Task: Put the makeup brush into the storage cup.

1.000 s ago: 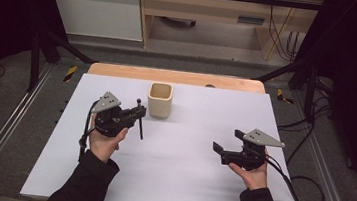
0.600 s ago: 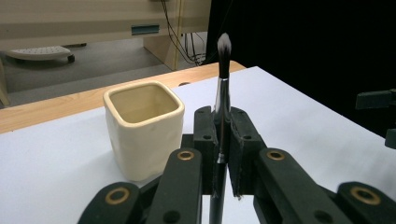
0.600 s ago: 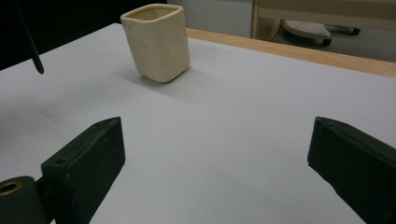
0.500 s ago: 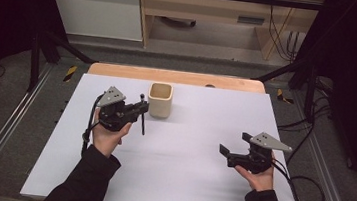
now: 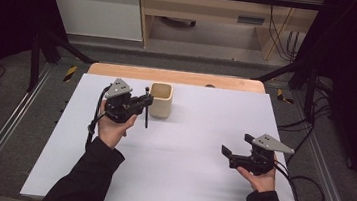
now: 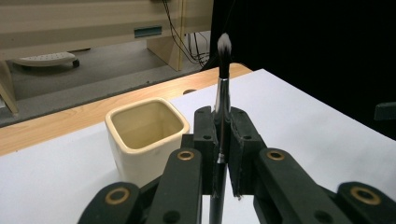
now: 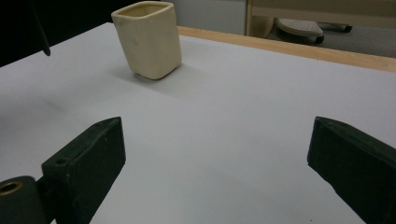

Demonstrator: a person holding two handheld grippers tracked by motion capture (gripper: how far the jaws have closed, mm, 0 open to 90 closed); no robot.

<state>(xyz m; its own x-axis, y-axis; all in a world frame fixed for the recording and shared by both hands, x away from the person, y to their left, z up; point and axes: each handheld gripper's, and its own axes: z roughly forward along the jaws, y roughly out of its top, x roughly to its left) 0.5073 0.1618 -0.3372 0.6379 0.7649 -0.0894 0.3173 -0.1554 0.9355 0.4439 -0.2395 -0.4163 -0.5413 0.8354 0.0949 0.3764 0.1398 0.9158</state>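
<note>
Both grippers, left gripper (image 5: 141, 107) and right gripper (image 5: 234, 147), are black with brass-ringed pivots, grey three-cornered plates, black cables; person wears black sleeves (image 5: 89, 179).

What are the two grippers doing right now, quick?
Left gripper: shut on a makeup brush, beside the cream cup.
Right gripper: open, holding nothing.
</note>
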